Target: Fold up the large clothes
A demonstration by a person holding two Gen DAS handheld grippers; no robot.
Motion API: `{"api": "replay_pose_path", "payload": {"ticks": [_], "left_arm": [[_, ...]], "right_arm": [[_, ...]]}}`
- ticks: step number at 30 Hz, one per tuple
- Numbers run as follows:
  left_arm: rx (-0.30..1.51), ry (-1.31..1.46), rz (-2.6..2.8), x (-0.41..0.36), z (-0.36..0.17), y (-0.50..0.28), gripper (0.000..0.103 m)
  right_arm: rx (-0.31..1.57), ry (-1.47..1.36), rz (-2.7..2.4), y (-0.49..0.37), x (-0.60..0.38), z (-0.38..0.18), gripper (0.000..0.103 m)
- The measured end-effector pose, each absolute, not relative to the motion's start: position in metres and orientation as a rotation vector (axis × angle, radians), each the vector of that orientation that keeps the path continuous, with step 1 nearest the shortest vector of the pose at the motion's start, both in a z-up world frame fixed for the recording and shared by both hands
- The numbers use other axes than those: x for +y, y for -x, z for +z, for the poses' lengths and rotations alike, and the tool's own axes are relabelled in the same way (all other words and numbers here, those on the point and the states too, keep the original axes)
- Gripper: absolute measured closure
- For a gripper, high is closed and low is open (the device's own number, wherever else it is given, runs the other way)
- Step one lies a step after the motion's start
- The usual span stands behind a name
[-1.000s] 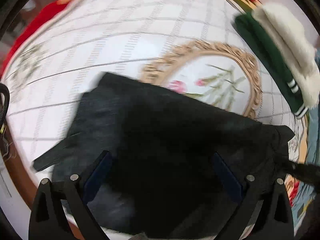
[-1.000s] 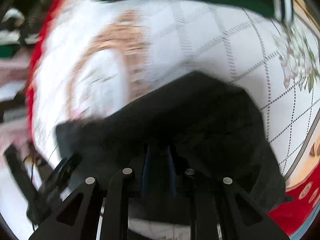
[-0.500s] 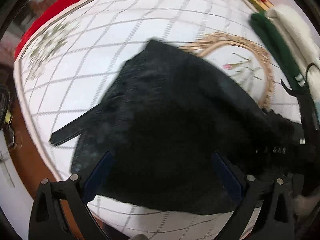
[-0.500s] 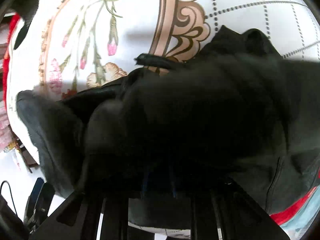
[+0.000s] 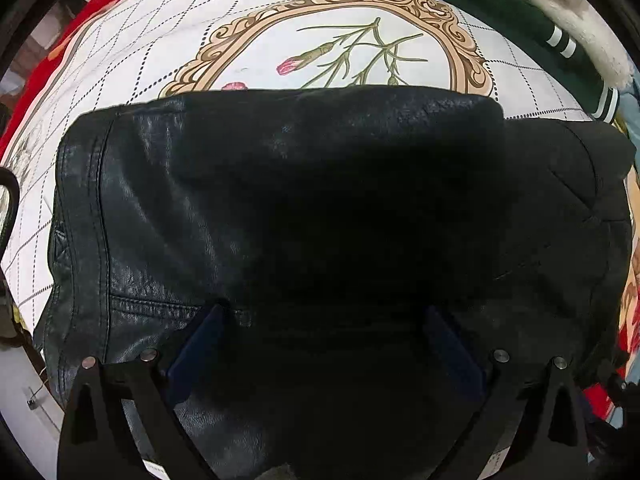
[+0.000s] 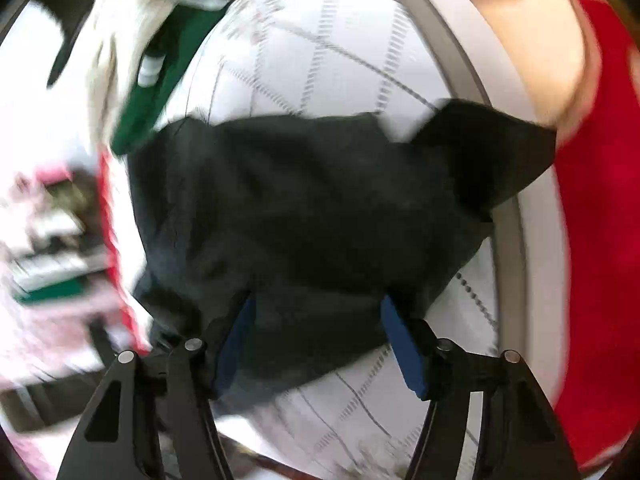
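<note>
Left gripper (image 5: 324, 336): jaws wide, hovering over one black leather jacket (image 5: 280, 208), folded flat on tablecloth (image 5: 168, 60). Right gripper (image 6: 320, 340): jaws just opened, jacket cloth between pads, grip unclear through blur. Beyond: one green garment (image 5: 500, 12), one cream fleece (image 5: 560, 12).

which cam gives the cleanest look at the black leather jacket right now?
Left wrist. The black leather jacket lies folded on the tablecloth, sharp enough to show seams and leather grain. The right wrist view is motion-blurred: only a dark shape between the open right tool, whose jaws have just been opening.
</note>
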State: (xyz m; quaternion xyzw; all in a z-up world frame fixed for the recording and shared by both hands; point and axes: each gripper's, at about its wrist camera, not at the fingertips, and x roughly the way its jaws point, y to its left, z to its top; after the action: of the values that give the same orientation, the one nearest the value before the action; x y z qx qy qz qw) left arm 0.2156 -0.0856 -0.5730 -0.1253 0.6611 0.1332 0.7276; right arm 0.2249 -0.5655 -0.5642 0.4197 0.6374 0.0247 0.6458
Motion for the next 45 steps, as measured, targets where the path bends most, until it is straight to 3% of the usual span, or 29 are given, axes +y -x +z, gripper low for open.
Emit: {"api": "replay_pose_path", "payload": {"ticks": [7, 13, 15, 17, 24, 25, 28, 35, 45], "left_arm": [[1.477, 0.244, 0.272, -0.086, -0.574, -0.223, 0.000], [1.473, 0.247, 0.247, -0.087, -0.584, -0.250, 0.000], [1.475, 0.253, 0.237, -0.087, -0.585, -0.251, 0.000], [1.476, 0.256, 0.228, -0.085, -0.585, -0.254, 0.000], [1.466, 0.243, 0.220, -0.077, -0.585, -0.253, 0.000], [1.458, 0.240, 0.220, -0.076, -0.584, -0.253, 0.000], [1.441, 0.248, 0.224, -0.073, -0.581, -0.264, 0.000], [1.404, 0.243, 0.103, -0.105, -0.579, -0.299, 0.000], [1.372, 0.360, -0.173, -0.147, -0.585, -0.368, 0.000]], "right_arm": [[1.328, -0.966, 0.052, -0.191, -0.567, -0.534, 0.036], [1.308, -1.030, 0.032, -0.208, -0.589, -0.584, 0.036], [1.243, -1.110, 0.021, -0.214, -0.586, -0.597, 0.031], [1.176, -1.189, 0.037, -0.214, -0.576, -0.602, 0.018], [1.062, -1.352, 0.238, -0.242, -0.551, -0.622, 0.017], [1.061, -1.338, 0.250, -0.242, -0.550, -0.617, 0.020], [1.087, -1.320, 0.274, -0.256, -0.533, -0.615, 0.076], [0.933, -1.327, 0.323, -0.263, -0.532, -0.533, 0.082], [0.959, -0.892, 0.340, -0.306, -0.484, -0.417, 0.082]]}}
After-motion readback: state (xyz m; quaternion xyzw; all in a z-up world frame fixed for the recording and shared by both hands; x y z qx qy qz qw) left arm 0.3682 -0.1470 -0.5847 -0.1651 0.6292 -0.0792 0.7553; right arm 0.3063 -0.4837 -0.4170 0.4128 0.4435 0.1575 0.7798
